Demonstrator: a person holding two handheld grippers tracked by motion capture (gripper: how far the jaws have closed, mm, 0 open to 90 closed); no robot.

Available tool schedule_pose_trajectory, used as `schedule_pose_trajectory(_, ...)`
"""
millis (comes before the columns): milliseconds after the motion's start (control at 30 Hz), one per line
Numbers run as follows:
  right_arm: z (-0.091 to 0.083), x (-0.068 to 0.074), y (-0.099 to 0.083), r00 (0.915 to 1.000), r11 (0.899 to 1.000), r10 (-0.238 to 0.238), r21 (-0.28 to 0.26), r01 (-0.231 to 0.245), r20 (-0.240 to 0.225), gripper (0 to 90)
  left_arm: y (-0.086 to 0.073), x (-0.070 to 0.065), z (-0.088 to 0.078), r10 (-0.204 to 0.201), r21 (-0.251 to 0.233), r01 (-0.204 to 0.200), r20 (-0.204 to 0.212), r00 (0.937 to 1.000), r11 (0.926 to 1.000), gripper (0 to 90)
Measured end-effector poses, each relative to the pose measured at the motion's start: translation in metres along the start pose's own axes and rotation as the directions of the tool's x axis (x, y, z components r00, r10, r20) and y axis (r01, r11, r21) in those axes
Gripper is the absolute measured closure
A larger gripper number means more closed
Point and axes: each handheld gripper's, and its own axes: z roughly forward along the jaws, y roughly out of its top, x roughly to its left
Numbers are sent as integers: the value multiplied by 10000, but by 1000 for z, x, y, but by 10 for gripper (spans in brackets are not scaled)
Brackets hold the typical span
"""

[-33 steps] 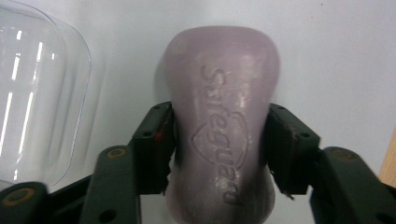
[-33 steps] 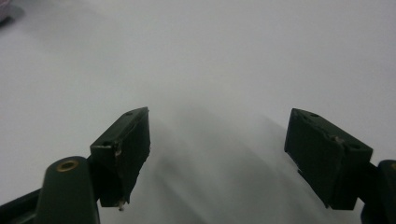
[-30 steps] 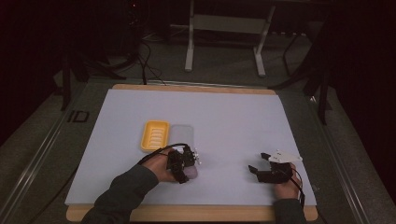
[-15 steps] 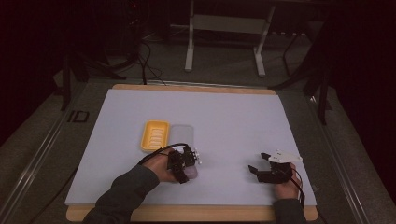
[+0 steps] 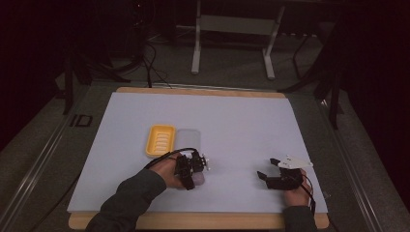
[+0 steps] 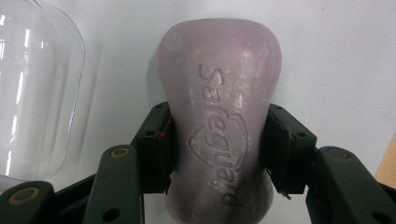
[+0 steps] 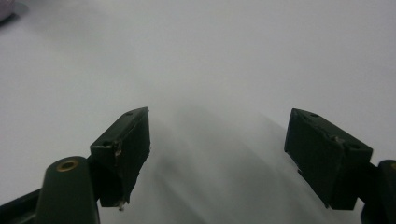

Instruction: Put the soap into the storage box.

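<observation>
A lilac soap bar [image 6: 219,126], stamped with a raised brand name and a shield mark, lies flat on the white mat [image 5: 241,121], pinched at its narrow waist between the two black jaws of the left gripper [image 6: 218,149]. Both pads press on the sides of the soap; its rounded top end stands clear beyond them. From above, the soap [image 5: 197,180] sits toward the mat's near edge, left of the middle, with the left gripper [image 5: 189,170] over it and the person's left hand [image 5: 169,171] and dark sleeve coming in from the near left corner.

Just beside the soap, on the side away from the near edge, rests a clear plastic lid [image 6: 32,88]; in the high view this lid [image 5: 188,139] lies touching or nearly touching a yellow ribbed tray [image 5: 160,140] on its left. Both sit between the soap and the mat's centre.

Well apart, near the mat's near right corner, the right gripper [image 5: 268,169] is held low in the right hand [image 5: 295,191], jaws wide with nothing between them, bare mat under them [image 7: 217,158]. The mat covers a wooden table [image 5: 203,90] whose pale edge shows at front and back.
</observation>
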Motion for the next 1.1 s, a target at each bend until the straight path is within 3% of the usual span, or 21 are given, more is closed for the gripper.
schedule_pose_trajectory(433,0,0,0,10000,10000,-3,-4,3,-5,220,6,1,-1,381,414,-372,-213,9990,9984,497)
schedule_pose_trajectory(1100,0,0,0,10000,10000,-9,0,9,-3,220,-1,12,-14,52,305,-38,-454,9990,9995,499)
